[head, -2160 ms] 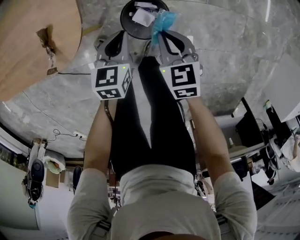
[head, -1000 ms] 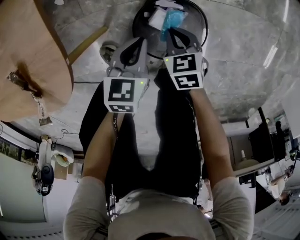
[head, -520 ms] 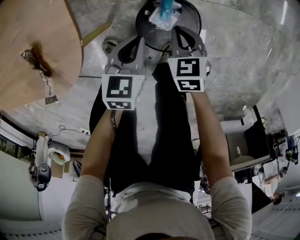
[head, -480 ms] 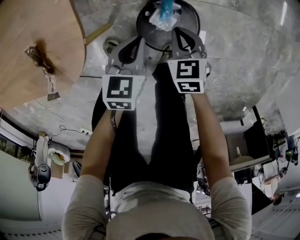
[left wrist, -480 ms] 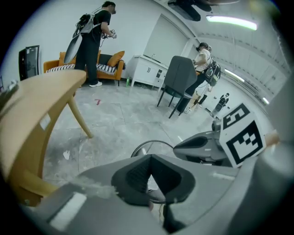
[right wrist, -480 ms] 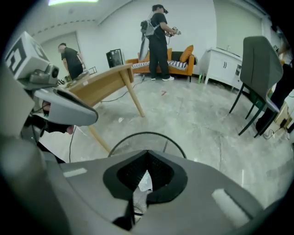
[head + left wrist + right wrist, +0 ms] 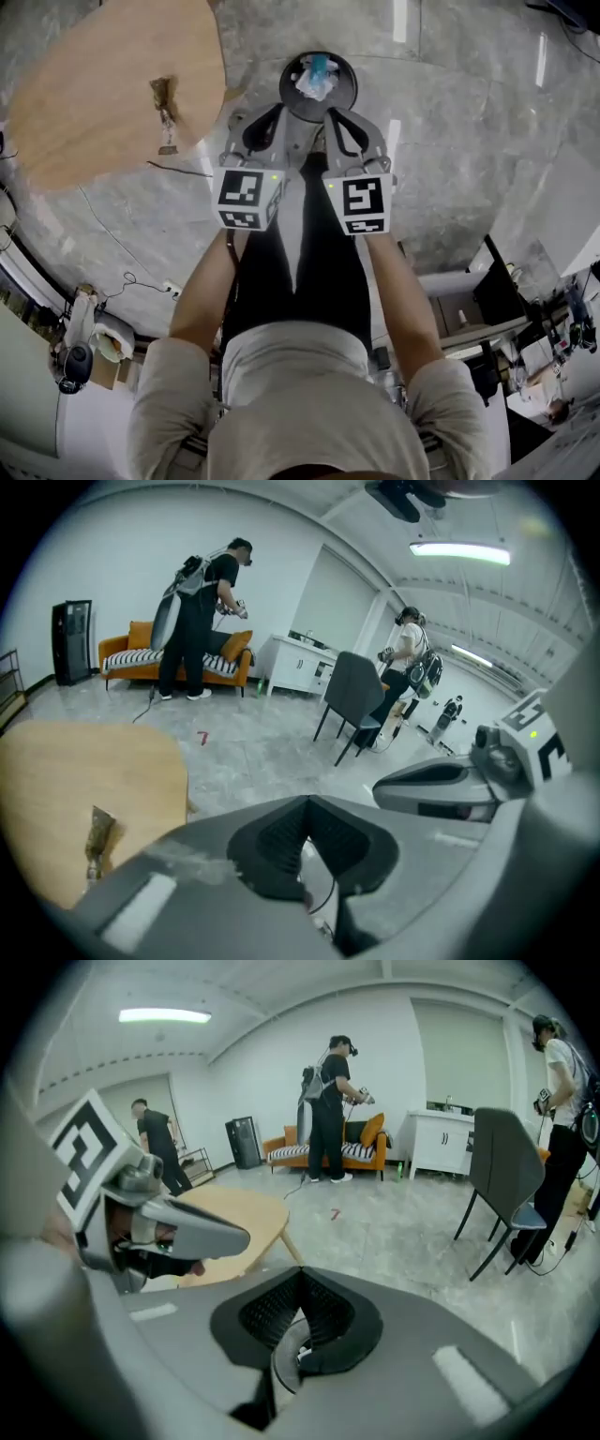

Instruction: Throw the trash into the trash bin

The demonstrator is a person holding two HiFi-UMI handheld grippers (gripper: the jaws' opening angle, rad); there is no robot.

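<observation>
Grey stone floor carries the trash bin [image 7: 348, 92], trash [image 7: 316, 75] inside, just beyond the left gripper [image 7: 274, 127] and right gripper [image 7: 337, 127], both pinched shut and empty. A brown scrap [image 7: 164, 94] near the tabletop [image 7: 84, 112] edge lies nearer the left.

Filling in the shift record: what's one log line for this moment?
left gripper: shut, empty | right gripper: shut, empty | trash: inside trash bin | brown scrap: on table

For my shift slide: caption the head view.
Left tool and right tool, shut and empty, beside the round black trash bin holding crumpled blue and white trash; brown scrap on wooden table.
</observation>
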